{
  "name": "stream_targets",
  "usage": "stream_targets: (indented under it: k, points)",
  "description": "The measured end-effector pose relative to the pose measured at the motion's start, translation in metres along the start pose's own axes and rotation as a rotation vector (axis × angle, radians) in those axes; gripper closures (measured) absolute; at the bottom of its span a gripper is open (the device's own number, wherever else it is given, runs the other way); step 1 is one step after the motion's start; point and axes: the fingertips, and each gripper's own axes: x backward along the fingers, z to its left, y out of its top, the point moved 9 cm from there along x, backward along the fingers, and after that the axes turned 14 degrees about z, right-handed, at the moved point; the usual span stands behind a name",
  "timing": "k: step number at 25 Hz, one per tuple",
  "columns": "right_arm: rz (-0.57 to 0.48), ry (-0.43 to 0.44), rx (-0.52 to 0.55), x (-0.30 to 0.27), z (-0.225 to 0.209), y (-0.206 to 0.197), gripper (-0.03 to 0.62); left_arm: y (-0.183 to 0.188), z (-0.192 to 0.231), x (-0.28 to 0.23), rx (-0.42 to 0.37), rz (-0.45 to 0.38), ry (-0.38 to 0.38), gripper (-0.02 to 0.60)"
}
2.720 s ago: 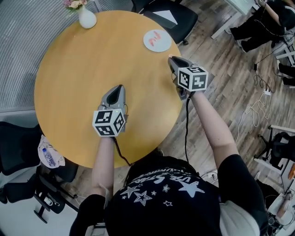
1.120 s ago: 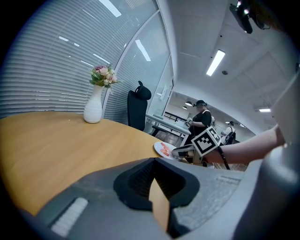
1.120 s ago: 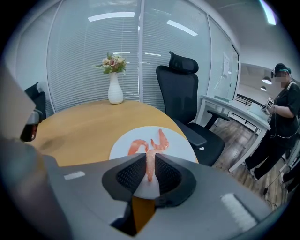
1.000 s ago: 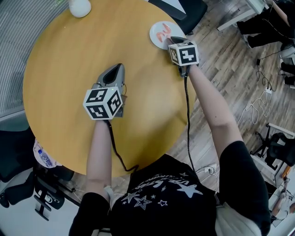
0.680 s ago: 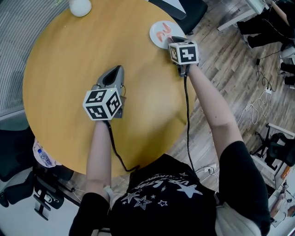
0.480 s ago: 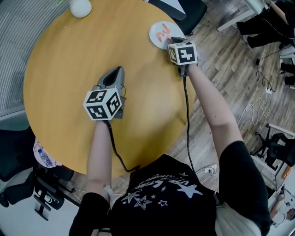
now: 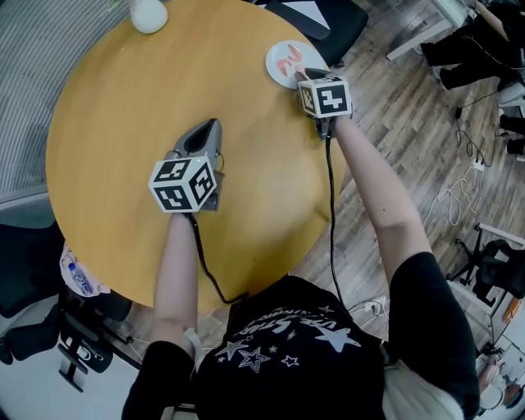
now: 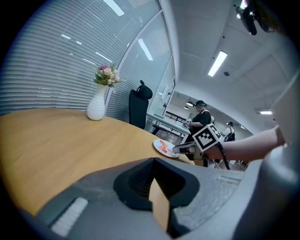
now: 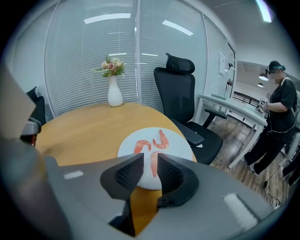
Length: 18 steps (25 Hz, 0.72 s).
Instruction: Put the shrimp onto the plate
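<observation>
A white plate sits at the far right edge of the round wooden table. Two orange shrimp lie on the plate. A third shrimp lies on it in the narrow gap between my right gripper's jaws. My right gripper hangs low over the plate's near rim, slightly open, the gap wider than that shrimp. My left gripper rests mid-table, shut and empty, well left of the plate.
A white vase with flowers stands at the table's far edge. A black office chair is just beyond the plate. A person stands at desks to the right. The table edge lies just right of the plate.
Since 2.7 s ago my right gripper has moved up to the plate, which then held two shrimp. Over the last second both grippers have hardly moved.
</observation>
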Motion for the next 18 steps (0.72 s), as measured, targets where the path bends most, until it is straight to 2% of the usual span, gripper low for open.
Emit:
stream_targets:
  k: [7,13,18]
  points:
    - [-0.041,0.013,0.003,0.028,0.004,-0.004,0.500,-0.004,-0.019,0.018,-0.011,-0.026,0.008,0.580]
    - [-0.090,0.046,0.008,0.065,0.012,-0.024,0.500,-0.012,-0.042,0.042,-0.010,-0.044,0.020,0.580]
    - [-0.139,0.074,0.009,0.103,0.023,-0.042,0.501,-0.015,-0.065,0.069,-0.045,-0.071,0.033,0.580]
